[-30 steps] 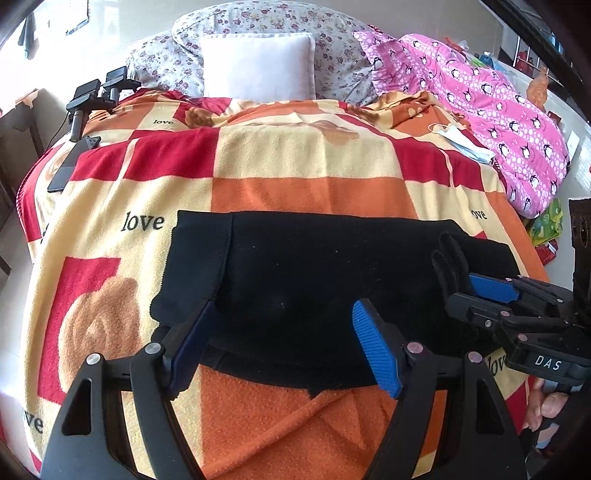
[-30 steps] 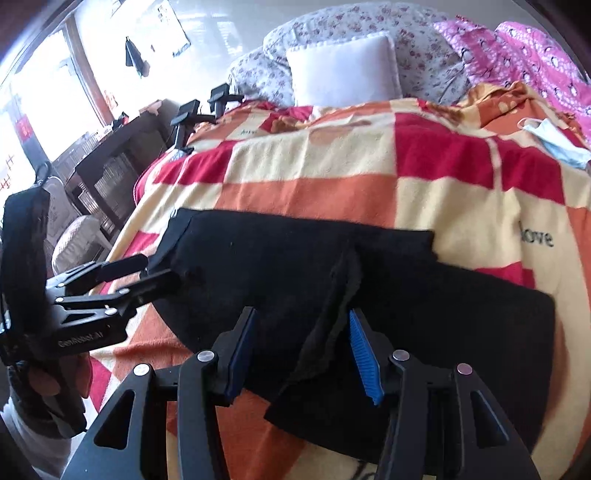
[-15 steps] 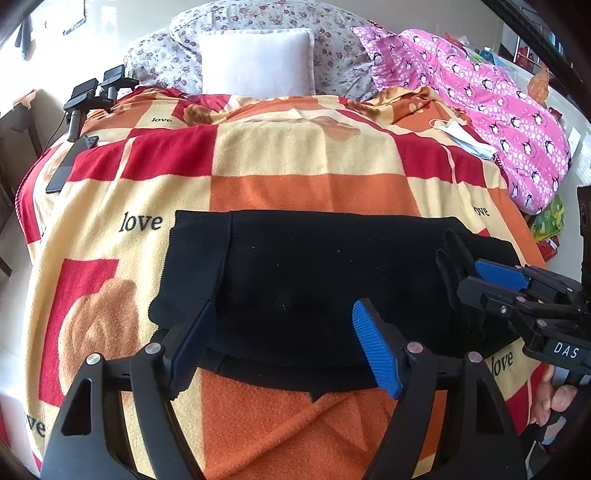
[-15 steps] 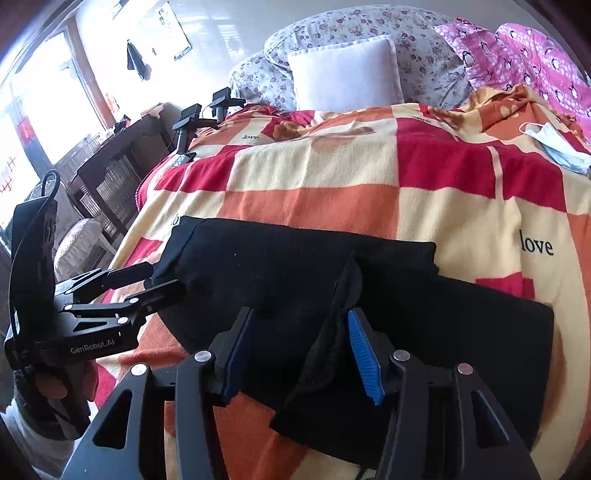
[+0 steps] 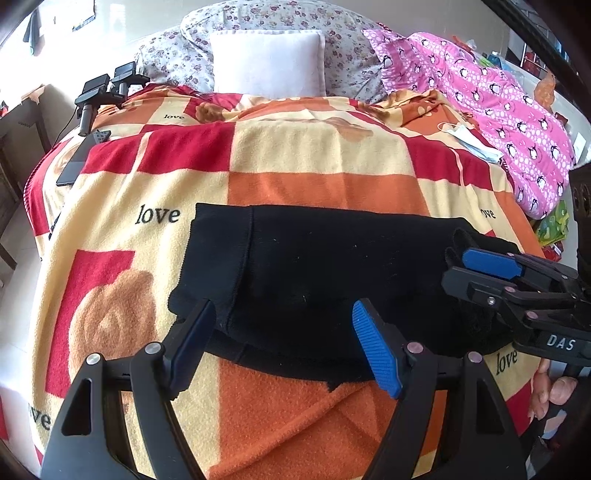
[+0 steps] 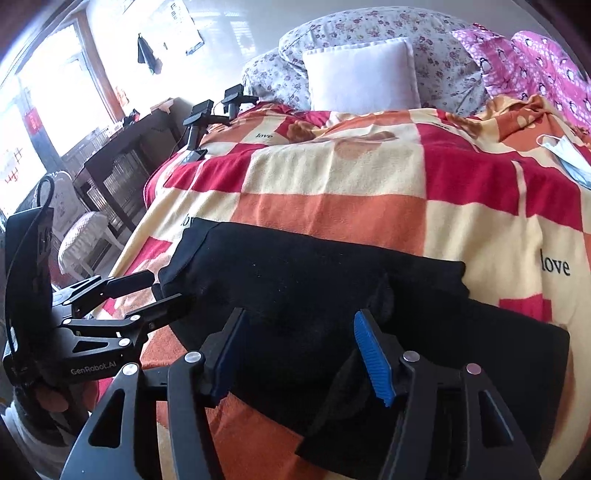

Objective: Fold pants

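The right gripper (image 6: 299,354), which a second ago had a raised fold between its fingers, is now spread and empty; the left gripper (image 5: 282,347) is also spread. The black pants (image 5: 332,273) lie folded just below the word "love" (image 5: 158,215) on the blanket, so this fold seems finished.

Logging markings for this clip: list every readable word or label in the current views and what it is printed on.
"love": printed repeatedly on the checkered blanket.
"DAS": label on the right tool, seen from the left wrist.
"GenRobot.AI": on the left tool, seen from the right wrist.
Wall poster: washed out, unreadable.
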Demonstrator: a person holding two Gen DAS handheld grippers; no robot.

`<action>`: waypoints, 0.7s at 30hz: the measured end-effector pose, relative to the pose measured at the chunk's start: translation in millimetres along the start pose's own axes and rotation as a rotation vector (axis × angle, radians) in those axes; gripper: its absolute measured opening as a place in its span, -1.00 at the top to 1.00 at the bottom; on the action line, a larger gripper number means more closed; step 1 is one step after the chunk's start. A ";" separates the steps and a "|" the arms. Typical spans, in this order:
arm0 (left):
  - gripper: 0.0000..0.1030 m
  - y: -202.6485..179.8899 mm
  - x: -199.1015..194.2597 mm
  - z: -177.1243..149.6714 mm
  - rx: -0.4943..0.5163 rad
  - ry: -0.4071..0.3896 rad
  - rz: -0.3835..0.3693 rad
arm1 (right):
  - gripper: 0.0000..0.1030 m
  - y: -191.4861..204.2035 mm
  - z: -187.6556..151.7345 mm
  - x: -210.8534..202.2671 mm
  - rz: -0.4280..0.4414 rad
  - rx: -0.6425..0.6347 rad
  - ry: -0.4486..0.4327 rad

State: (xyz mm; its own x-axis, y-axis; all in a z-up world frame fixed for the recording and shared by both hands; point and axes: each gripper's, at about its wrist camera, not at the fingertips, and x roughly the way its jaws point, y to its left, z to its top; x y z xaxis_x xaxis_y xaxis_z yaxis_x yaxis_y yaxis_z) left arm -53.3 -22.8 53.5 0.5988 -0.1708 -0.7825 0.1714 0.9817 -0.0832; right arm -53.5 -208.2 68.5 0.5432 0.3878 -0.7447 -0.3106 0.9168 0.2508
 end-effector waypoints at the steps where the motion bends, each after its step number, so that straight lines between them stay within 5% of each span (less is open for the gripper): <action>1: -0.48 -0.1 -0.6 -0.5 0.001 0.000 0.001 | -0.20 1.2 1.1 1.1 0.000 -0.004 0.001; 21: -0.48 3.9 1.8 -1.7 -0.001 0.016 0.011 | -0.34 17.3 14.5 20.2 0.031 -0.031 0.022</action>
State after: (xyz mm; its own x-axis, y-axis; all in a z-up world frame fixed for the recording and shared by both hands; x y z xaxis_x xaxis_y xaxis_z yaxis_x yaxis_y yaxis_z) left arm -52.9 -19.1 50.6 0.5883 -0.1588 -0.7929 0.1643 0.9835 -0.0751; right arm -36.6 -183.1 66.8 0.5162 0.4133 -0.7501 -0.3510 0.9010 0.2549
